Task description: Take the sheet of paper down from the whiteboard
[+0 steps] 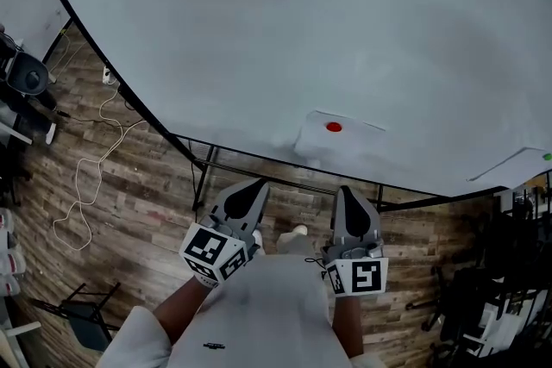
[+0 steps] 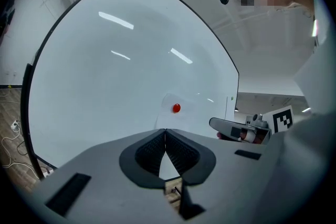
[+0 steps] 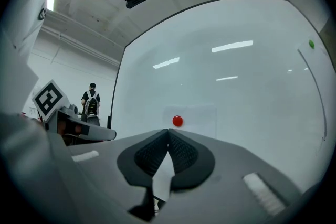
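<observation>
The left hand-held gripper [image 1: 251, 187] and right hand-held gripper [image 1: 346, 192] are both closed, empty, and apart from the whiteboard [image 1: 259, 30]. The sheet of paper [image 1: 338, 146], under a red magnet [image 1: 334, 127], sits at the right one's twelve o'clock, with bare board around its edges.

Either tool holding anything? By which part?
Nothing. Left tool and right tool are shut, empty; the sheet of paper is on the whiteboard under a red magnet.
</observation>
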A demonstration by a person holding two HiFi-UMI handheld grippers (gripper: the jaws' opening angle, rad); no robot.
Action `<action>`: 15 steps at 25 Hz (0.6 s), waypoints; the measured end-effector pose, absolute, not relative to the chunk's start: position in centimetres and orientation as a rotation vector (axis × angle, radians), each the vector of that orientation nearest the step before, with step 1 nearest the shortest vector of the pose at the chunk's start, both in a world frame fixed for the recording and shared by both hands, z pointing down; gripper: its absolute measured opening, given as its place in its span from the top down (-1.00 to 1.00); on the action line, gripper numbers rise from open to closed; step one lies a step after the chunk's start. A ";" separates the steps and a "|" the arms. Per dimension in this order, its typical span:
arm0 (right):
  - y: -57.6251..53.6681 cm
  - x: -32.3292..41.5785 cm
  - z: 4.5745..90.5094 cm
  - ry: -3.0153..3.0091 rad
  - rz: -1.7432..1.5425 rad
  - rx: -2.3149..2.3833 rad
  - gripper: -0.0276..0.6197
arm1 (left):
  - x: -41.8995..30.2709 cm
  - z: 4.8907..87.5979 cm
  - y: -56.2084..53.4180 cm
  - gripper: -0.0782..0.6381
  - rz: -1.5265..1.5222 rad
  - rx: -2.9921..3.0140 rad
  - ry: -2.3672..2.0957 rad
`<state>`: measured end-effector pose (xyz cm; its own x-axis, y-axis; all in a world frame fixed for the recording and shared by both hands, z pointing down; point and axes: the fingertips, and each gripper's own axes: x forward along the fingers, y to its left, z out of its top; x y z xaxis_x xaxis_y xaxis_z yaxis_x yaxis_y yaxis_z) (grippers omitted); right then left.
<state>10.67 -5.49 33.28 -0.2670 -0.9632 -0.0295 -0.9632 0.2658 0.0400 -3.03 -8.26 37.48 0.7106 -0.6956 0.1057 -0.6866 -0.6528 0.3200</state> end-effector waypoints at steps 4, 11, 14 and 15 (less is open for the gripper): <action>-6.2 10.6 33.1 -2.499 -0.102 1.907 0.88 | -2.3 37.7 -8.8 0.76 -0.021 2.599 -1.051; -8.4 10.9 33.3 -2.476 -0.084 1.905 0.88 | -1.0 39.6 -10.8 0.76 0.032 2.600 -0.985; -9.0 10.9 33.4 -2.479 -0.077 1.900 0.88 | 0.0 40.6 -11.7 0.59 0.047 2.617 -0.936; -9.2 10.9 33.5 -2.479 -0.071 1.898 0.88 | 0.4 41.0 -12.1 0.53 0.053 2.619 -0.917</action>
<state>10.92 -9.16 33.48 -0.2610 -0.9653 -0.0130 -0.9644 0.2601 0.0477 0.42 -12.06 40.99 0.7882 -0.5961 0.1533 -0.6098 -0.7226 0.3257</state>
